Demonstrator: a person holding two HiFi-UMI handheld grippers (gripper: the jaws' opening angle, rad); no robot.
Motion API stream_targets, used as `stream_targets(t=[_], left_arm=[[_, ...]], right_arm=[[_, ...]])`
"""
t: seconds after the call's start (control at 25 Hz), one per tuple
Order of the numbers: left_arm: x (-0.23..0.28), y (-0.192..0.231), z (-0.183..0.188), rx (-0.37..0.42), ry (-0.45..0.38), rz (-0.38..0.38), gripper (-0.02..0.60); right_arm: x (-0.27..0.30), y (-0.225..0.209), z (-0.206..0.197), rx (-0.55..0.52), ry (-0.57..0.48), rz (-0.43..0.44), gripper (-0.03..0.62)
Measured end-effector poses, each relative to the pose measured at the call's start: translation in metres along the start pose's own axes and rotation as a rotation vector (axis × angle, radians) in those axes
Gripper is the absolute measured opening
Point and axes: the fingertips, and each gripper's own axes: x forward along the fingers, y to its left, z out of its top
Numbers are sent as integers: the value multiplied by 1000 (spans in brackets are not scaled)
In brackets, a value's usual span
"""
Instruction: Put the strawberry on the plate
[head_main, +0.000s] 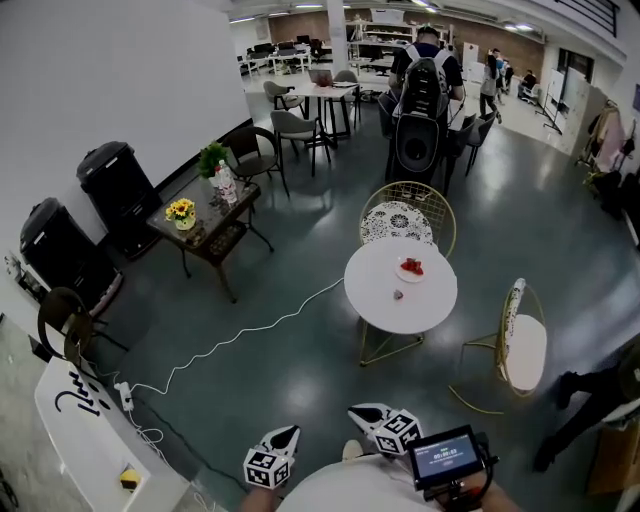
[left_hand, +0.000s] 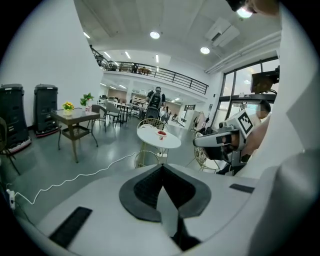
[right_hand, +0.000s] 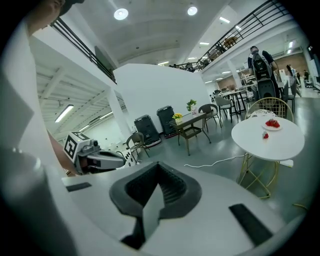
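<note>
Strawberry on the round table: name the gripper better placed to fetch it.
Right, probably: the right gripper sits more directly in line with the strawberry than the left gripper. Both are shut, empty and far off.

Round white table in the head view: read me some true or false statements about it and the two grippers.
1. A plate sits on the round white table. True.
2. A strawberry lies on the bare tabletop, off the plate. True.
3. The left gripper holds a strawberry. False: its jaws are shut on nothing.
4. The right gripper hovers over the table. False: it is close to the person's body, far from the table, jaws shut and empty.
</note>
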Motion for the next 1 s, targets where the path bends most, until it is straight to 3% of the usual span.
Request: stream_targets(t=[0.44,1.0], left_arm=[[48,34,28,-8,34,-5,5],[150,54,82,98,94,-195,5]], right_arm=[[7,-57,16,47,-4,-53,5],[-11,-143,38,175,-80,-287,5]])
